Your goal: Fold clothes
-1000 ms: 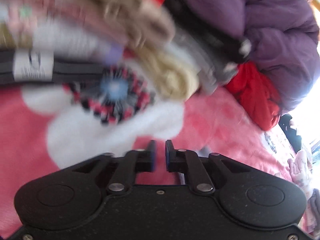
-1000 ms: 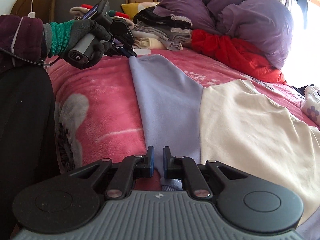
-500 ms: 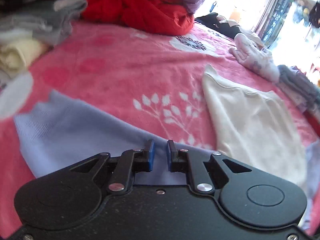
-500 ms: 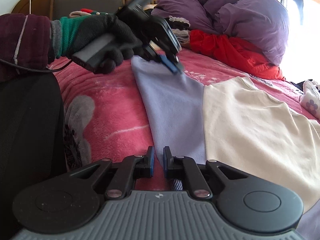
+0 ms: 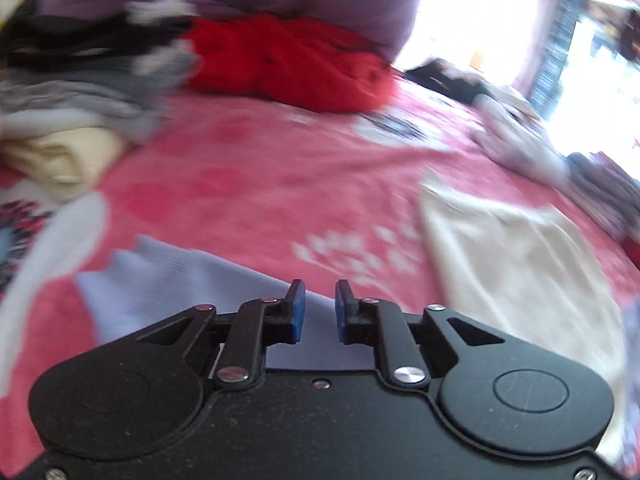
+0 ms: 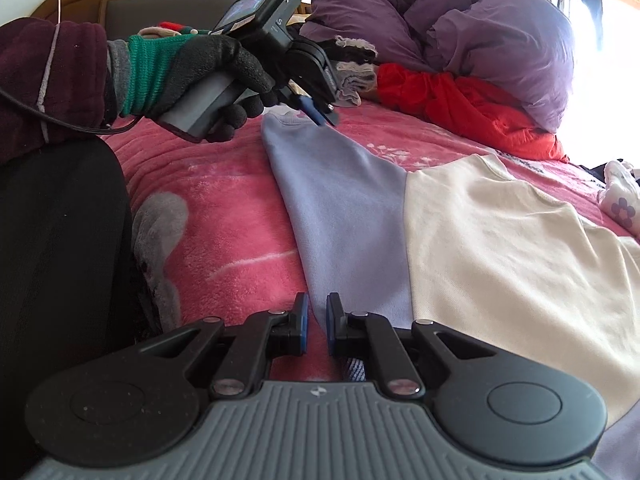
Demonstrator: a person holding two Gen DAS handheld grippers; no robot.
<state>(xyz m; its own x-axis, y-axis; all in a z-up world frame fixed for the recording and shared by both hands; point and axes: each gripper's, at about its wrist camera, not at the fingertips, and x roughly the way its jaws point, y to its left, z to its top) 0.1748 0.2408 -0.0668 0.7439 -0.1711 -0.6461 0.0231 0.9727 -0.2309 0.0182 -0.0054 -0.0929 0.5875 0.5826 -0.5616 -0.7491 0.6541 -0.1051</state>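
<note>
Lying flat across the pink blanket (image 6: 224, 184), the cream top (image 6: 500, 248) stretches its lavender sleeve (image 6: 336, 200) toward the headboard. The left gripper (image 6: 325, 115) hovers at the cuff, jaws opening with nothing between them. The right gripper (image 6: 316, 322) sits nearly closed at the sleeve's near edge; whether it pinches fabric is unclear. Beyond lie folded clothes (image 5: 72, 120), a red garment (image 6: 460, 108) and a purple duvet (image 6: 460, 28).
</note>
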